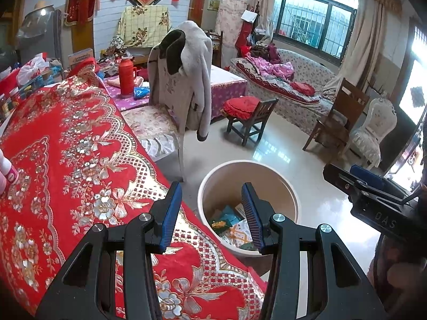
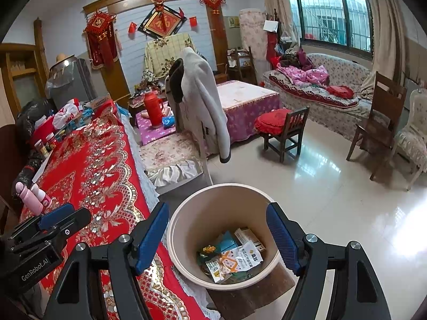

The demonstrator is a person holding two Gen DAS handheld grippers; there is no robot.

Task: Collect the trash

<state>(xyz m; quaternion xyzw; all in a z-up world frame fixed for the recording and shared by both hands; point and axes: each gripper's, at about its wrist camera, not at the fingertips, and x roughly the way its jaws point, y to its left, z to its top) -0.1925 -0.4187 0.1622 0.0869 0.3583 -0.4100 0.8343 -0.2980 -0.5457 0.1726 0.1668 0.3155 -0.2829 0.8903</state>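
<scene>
Left gripper [image 1: 212, 214]: jaws apart, nothing between the blue pads; it hangs over the table edge and the near rim of the bin.
Right gripper [image 2: 217, 236]: jaws set wider, nothing held; it points down straight over the bin mouth.
Bin [image 2: 186, 213]: round, cream-coloured, upright on a low dark wooden stand beside the table.
Trash [image 2: 230, 260]: several wrappers and small cartons lie at the bottom of the bin; a white packet with an orange cross sits on top, a green packet to its left.
Table [image 1: 66, 138]: covered by a red cloth with gold and silver flower embroidery; the stretch nearest the grippers is bare cloth.
Pink bottles [image 2: 34, 196]: two, upright at the table's near-left part, well apart from the bin.
Far end of table: clutter of bags and small containers, too small to tell apart.
Chair [image 2: 197, 101]: behind the bin, a grey coat draped over its back.
</scene>
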